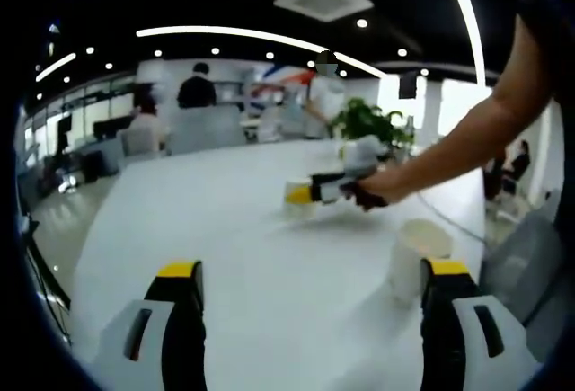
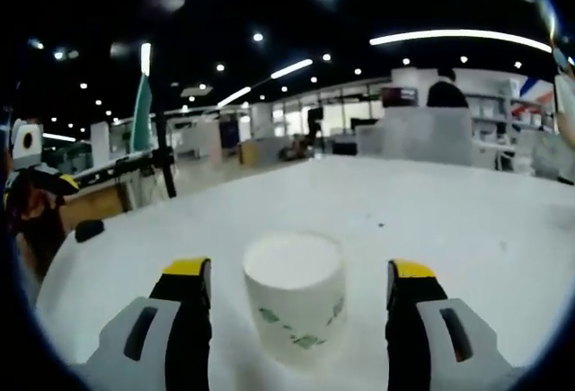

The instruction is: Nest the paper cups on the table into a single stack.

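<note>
The left hand-held gripper (image 1: 310, 294) hangs spread over the white surface (image 1: 269, 229), a paper cup (image 1: 416, 256) by its right jaw. The right hand-held gripper (image 2: 299, 294), spread, straddles another cup (image 2: 295, 306). Light and thin-walled, these probably crush easily; pinch gently at mid-wall.

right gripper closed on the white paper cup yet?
No. In the right gripper view the right gripper has its jaws spread wide, with the white paper cup standing upright between them, clear gaps on both sides.
</note>
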Demonstrator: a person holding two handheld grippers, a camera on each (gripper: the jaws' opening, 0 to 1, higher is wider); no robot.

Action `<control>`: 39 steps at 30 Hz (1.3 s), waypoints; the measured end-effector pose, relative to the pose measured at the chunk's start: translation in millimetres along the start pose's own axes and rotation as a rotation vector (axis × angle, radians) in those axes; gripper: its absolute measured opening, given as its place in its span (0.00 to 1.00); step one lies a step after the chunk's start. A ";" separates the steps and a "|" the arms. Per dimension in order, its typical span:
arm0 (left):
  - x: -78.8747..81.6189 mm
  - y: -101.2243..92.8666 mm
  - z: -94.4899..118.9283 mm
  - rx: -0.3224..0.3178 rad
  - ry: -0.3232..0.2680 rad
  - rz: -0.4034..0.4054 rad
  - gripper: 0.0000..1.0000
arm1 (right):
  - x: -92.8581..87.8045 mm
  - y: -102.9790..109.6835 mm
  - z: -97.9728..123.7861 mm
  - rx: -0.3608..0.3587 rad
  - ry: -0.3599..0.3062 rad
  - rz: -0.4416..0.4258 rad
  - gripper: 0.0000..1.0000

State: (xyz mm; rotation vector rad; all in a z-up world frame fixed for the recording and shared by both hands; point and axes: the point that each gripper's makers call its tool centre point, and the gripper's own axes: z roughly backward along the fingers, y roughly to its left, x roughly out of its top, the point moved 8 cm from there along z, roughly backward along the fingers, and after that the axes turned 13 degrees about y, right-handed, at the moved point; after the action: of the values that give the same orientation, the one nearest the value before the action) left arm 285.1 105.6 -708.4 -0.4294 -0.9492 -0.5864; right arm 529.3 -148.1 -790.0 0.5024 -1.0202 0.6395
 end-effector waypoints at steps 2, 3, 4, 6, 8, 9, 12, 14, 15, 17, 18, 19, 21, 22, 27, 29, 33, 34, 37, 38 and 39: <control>-0.4 0.3 0.5 0.002 -0.001 0.001 0.98 | -2.0 1.1 -1.2 0.002 0.023 0.013 0.67; -0.4 -0.2 0.9 0.003 -0.001 0.002 0.98 | -2.3 1.8 -1.5 0.004 0.026 0.015 0.67; -1.4 0.1 1.2 0.003 -0.001 0.003 0.98 | -2.8 2.2 -2.2 0.003 0.028 0.015 0.66; -3.3 0.0 2.2 0.005 0.001 0.005 0.98 | -4.8 3.5 -2.2 0.008 0.041 0.021 0.63; -4.4 -0.7 3.1 0.005 0.001 0.006 0.98 | -7.6 5.8 -1.9 0.009 0.052 0.033 0.59; -5.1 -0.8 3.4 0.004 0.001 0.007 0.98 | -9.3 6.7 -2.5 0.005 0.057 0.034 0.55; -6.5 -0.6 4.1 0.007 0.004 0.004 0.98 | -11.9 3.5 -2.7 -0.048 0.080 0.074 0.42; -5.8 -0.5 4.8 0.011 0.001 0.003 0.98 | -11.9 3.6 -3.1 -0.033 0.073 0.042 0.41; -5.4 -0.2 5.1 0.014 -0.001 0.001 0.98 | -11.2 3.1 -2.5 -0.032 0.073 0.037 0.41; -4.3 -0.8 5.3 0.014 -0.005 -0.001 0.98 | -10.9 3.8 -2.2 -0.029 0.077 0.046 0.41; -3.7 -1.5 5.3 0.013 -0.005 -0.002 0.98 | -11.0 4.5 -1.8 -0.026 0.077 0.049 0.41; -3.5 -1.9 5.4 0.012 -0.004 -0.003 0.98 | -10.8 4.8 -1.5 -0.026 0.077 0.050 0.41; -3.5 -2.0 5.6 0.013 -0.006 -0.002 0.98 | -10.4 5.6 0.0 -0.024 0.075 0.049 0.40; -3.5 -2.1 5.6 0.013 -0.006 0.000 0.98 | -10.1 5.7 0.5 -0.025 0.073 0.049 0.40; -3.5 -4.7 5.4 0.012 -0.013 0.002 0.98 | -7.4 5.0 3.1 -0.027 0.076 0.056 0.40; -3.2 -5.4 5.0 0.015 -0.009 0.002 0.98 | -5.7 4.6 4.6 -0.027 0.077 0.061 0.40; -3.0 -5.3 4.3 0.011 -0.006 0.005 0.98 | -2.3 5.6 9.1 -0.003 0.077 -0.002 0.41; -3.2 -4.3 4.2 0.012 -0.008 0.002 0.98 | -2.3 6.0 9.4 -0.006 0.082 0.006 0.41; -2.8 -4.1 3.5 0.010 -0.007 0.003 0.98 | -3.2 8.4 11.0 -0.006 0.105 0.030 0.41; -2.6 -4.1 3.3 0.009 -0.006 0.003 0.98 | -3.0 8.9 12.3 -0.007 0.108 0.031 0.41; -2.5 -4.2 3.3 0.009 -0.006 0.003 0.98 | -3.2 8.2 12.4 -0.007 0.110 0.033 0.41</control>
State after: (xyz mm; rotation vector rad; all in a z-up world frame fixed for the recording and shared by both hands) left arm 279.3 105.0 -708.4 -0.4246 -0.9570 -0.5783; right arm 514.8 -151.2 -786.7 0.4402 -0.9286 0.6851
